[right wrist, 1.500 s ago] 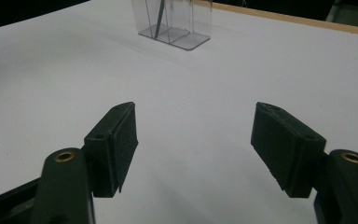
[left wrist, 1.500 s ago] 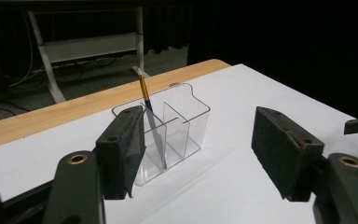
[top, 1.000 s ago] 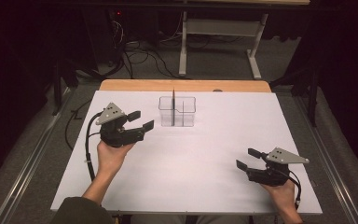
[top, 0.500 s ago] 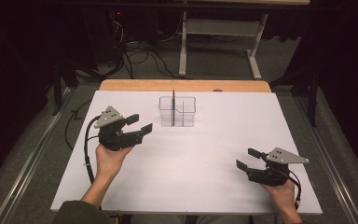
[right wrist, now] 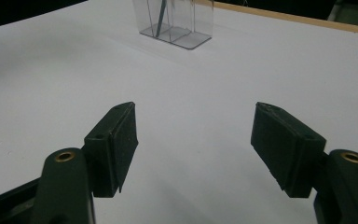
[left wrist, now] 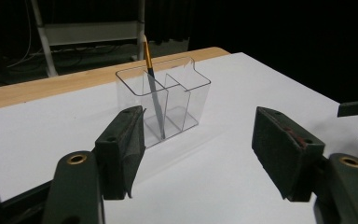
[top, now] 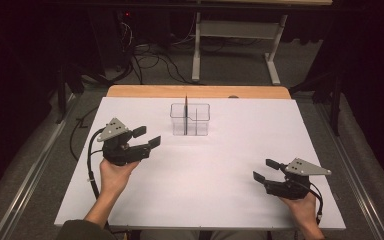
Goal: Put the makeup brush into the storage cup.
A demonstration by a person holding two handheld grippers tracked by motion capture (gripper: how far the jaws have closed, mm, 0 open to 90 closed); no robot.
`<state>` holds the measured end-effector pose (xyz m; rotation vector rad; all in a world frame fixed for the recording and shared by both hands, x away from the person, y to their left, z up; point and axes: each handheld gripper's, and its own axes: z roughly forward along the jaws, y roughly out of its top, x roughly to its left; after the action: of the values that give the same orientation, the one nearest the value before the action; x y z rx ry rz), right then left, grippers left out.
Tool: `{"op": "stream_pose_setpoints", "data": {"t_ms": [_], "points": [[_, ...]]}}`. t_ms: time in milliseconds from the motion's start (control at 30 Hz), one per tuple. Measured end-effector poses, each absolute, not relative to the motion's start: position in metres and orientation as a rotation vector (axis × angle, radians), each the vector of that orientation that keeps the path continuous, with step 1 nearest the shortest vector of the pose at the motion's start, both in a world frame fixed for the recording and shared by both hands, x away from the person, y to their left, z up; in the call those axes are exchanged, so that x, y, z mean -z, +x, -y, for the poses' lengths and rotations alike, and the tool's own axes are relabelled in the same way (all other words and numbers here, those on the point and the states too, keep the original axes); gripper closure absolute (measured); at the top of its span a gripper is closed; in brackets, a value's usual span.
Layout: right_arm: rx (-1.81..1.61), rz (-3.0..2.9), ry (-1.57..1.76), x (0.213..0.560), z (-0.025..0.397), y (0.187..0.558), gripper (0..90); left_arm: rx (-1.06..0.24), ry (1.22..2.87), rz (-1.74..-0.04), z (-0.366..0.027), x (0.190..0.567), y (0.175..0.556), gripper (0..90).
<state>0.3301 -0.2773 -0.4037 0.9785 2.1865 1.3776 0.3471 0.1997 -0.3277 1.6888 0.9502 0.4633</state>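
Nearest to the person, resting low at the right front of the white table top (top: 220, 170): the right black two-jaw gripper (top: 269, 170), jaws spread wide apart and holding nothing, pointed across the bare surface toward the middle. Probably parked there so as not to be in the way, since nothing lies close to it.

A little farther, at the left side: the left black two-jaw gripper (top: 146, 137), also with jaws wide apart and empty, aimed toward the container. In the left gripper view, pads (left wrist: 123, 147) framing that container on both sides, near but not touching. Seemingly lined up for a reach.

Farther back, near the middle of the far edge: a clear plastic divided organiser box (top: 190, 120), upright. Inside its left compartment, a thin dark brush with a golden handle end (left wrist: 150, 79), leaning slightly, tip down on the floor of the box, handle rising above the rim and so easy to pinch from above.

Beyond, a strip of bare wooden board (top: 200, 91).
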Motion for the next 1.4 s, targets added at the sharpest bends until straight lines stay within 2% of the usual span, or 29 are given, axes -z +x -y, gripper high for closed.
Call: {"op": "stream_pose_setpoints", "data": {"t_ms": [1400], "points": [[-1.379,-2.188,0.978,0.404,0.277,0.33,33.3,-0.455,1.646,-0.987,-0.209,0.348,0.336,35.6]]}}
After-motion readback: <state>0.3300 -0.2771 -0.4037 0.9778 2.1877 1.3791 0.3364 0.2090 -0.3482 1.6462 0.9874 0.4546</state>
